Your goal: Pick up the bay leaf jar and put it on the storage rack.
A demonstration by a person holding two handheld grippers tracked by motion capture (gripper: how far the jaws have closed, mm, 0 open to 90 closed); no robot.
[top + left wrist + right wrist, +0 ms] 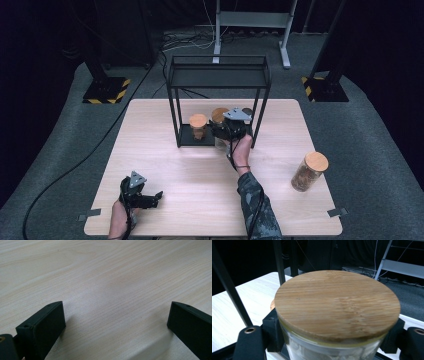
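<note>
Right tongs [223, 131] clamped on a glass jar with bamboo lid [337, 303], jaws pressed against the glass just under the lid rim, one each side. White contents inside, too blurred to name. In the high view, jar [219, 117] held upright at the black wire shelf rack [218, 75], at its open front on the right-hand half of the lower level. Cannot tell whether the jar base is touching the rack's bottom tray or hanging just above it; gripper body covers that spot.

Second lidded jar [198, 126] with brown contents already on the bottom tray, just left of the held jar, close but apparently apart. Rack post [229, 287] visible left of the lid in the right gripper view.

Left tongs [152, 199] spread wide, empty, low over bare tabletop [105, 277] at the near-left corner, well apart from the rack.

Third jar [309, 171] with brown contents standing tilted-looking near the right edge of the tabletop, nearer the right hand than the left.

Key relation, as a judgement: held jar's long axis vertical, free slot straight ahead of the right tongs and right of the seated jar. Next move probably a short push in and set-down, keeping clear of the neighbour jar and the right front post.
</note>
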